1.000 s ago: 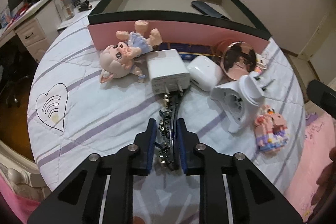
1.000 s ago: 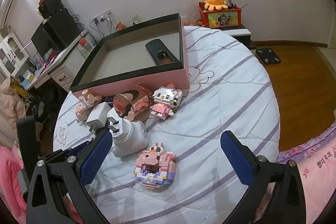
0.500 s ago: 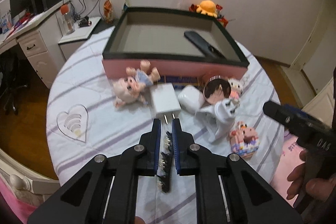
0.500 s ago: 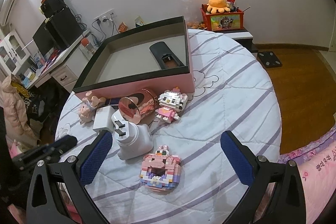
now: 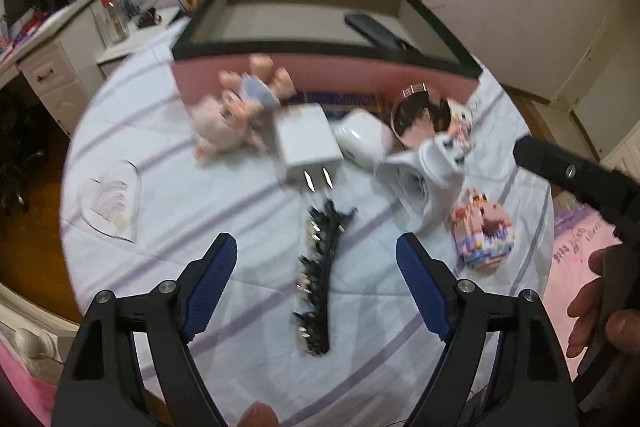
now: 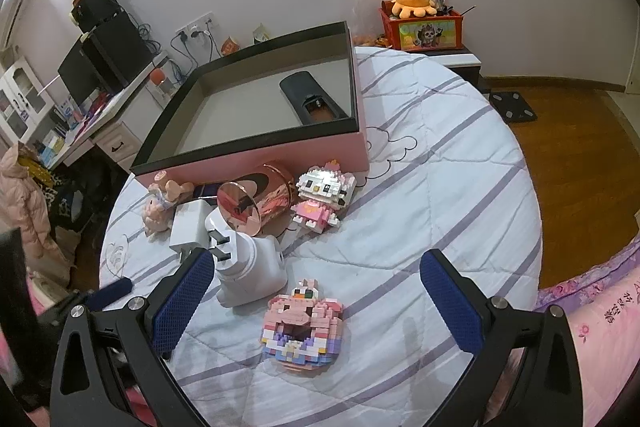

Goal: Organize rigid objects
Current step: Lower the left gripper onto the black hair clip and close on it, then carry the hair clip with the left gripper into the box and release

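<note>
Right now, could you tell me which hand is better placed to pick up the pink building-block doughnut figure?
Right. The right gripper hovers with open jaws straddling the pink block doughnut figure; the left gripper, jaws opening, faces the black studded hair clip.

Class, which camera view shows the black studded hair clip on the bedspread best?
The left wrist view: the black studded hair clip lies there full length on the striped bedspread, though blurred. The right wrist view shows none of it.
</note>
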Available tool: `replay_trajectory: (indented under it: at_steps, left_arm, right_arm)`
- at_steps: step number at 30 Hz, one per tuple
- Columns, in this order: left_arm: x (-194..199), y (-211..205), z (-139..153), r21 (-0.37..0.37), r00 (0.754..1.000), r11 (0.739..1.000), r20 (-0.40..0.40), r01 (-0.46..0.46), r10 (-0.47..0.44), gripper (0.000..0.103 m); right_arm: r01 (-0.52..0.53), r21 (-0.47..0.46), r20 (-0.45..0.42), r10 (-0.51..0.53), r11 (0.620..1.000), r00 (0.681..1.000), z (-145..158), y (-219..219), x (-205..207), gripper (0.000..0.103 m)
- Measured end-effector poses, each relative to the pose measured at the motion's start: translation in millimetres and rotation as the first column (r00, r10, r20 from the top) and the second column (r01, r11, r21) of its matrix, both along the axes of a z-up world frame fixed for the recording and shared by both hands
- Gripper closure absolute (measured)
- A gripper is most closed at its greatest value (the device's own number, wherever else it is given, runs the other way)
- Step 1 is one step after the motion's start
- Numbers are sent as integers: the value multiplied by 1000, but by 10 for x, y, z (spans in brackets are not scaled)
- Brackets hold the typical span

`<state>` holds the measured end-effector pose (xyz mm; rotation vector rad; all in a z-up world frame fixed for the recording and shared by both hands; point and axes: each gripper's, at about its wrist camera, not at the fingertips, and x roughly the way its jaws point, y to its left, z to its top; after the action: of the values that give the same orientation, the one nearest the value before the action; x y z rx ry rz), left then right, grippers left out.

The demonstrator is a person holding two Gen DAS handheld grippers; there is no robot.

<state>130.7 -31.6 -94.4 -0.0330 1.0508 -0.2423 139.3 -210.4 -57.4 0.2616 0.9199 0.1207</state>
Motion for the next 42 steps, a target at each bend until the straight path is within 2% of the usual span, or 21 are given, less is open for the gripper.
replay_trajectory:
  at_steps: [1,2,3,4,5,8,15,25,29,34,42]
  left_arm:
    - [6,-17,-42,-2,1000,1000,-11,2,-2,20]
    - [14,-27,-88,2,1000,1000,-22,3,-3,28]
    - [32,-40,-164,13,999,1000,-48,6,-5,50]
    - [41,-42,-204,31,998,1000,-60,3,-1,59]
    - [23,-45,-190,59,999,998,-32,-1,3,65]
    - [19,-9,-186,75,999,997,-34,-2,5,84]
    - [14,109,-94,20,999,1000,-38,-6,7,85]
    - [103,195,354,14,997,999,72,-29,28,84]
    - [331,210,463,14,993,999,106,-45,43,84]
    - [801,224,542,17,987,998,145,-66,63,84]
    - [1612,181,457,15,989,998,135,-66,64,84]
  right_arm:
    - [-3,-1,0,3,1000,1000,-1,6,-5,0]
    - [-6,-3,1,6,1000,1000,0,16,-7,0]
    - [-7,-5,2,7,1000,1000,5,20,-12,0]
    - [-7,-5,4,7,1000,1000,11,17,-20,0]
    - [-5,-4,5,5,1000,1000,14,12,-26,0]
    - [6,-2,6,-6,1000,1000,22,-21,-45,0]
    - [7,2,12,-7,1000,1000,37,-19,-65,0]
    - [6,4,18,-6,1000,1000,68,-12,-3,0]
    - [-10,-8,40,10,1000,999,165,29,138,0]
    - [-16,-16,69,17,1000,997,270,40,390,0]
    - [-8,-22,83,10,1000,996,309,4,832,0]
